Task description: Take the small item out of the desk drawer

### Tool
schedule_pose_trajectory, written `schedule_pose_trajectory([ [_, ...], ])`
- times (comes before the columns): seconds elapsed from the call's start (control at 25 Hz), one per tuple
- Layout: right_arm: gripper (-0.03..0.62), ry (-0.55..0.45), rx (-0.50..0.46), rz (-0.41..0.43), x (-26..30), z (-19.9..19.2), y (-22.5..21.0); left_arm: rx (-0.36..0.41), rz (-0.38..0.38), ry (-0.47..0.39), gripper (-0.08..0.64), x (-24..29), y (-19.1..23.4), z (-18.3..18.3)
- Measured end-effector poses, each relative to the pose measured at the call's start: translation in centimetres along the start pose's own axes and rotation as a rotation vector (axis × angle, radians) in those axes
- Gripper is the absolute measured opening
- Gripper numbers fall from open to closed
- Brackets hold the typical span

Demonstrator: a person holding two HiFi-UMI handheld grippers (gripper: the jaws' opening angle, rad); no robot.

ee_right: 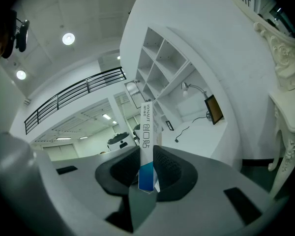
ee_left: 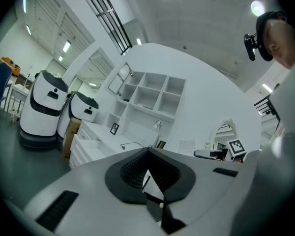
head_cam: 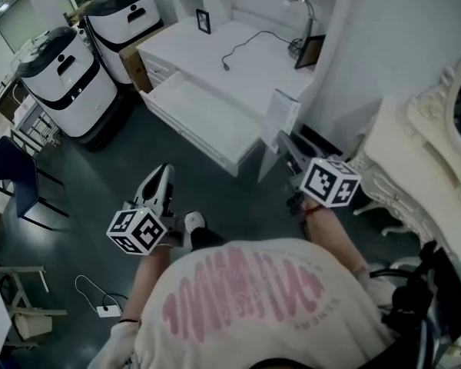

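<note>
My right gripper (head_cam: 290, 143) is shut on a slim white box with a blue end (ee_right: 147, 146). It holds the box upright in the air, in front of the desk's right end. From the head view the box (head_cam: 281, 115) shows as a white card-like slab above the jaws. The white desk (head_cam: 253, 68) has its wide drawer (head_cam: 203, 121) pulled open, and the inside looks bare. My left gripper (head_cam: 163, 172) hangs lower left over the dark floor. Its jaws (ee_left: 148, 179) are shut with nothing between them.
A lamp (head_cam: 300, 6), a small photo frame (head_cam: 203, 20), a dark tablet (head_cam: 310, 51) and a cable (head_cam: 242, 52) are on the desk. Two white rounded machines (head_cam: 65, 79) stand at the left by a blue chair (head_cam: 15, 179). An ornate white dresser (head_cam: 415, 160) is at the right.
</note>
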State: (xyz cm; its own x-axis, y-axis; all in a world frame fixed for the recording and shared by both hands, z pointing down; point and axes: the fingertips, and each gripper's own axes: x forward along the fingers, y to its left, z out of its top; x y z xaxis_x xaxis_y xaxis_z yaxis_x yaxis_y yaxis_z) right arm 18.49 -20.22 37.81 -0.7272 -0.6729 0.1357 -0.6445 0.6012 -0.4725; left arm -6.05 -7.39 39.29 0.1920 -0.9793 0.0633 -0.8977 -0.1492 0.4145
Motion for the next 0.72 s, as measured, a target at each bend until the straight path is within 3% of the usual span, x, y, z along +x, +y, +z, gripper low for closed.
schedule_pose_trajectory([
  [0.72,0.095,-0.001,0.032,0.001,-1.6,-1.7,-0.7,0.006,0.012,0.020,0.029,-0.8,-1.6,-0.4],
])
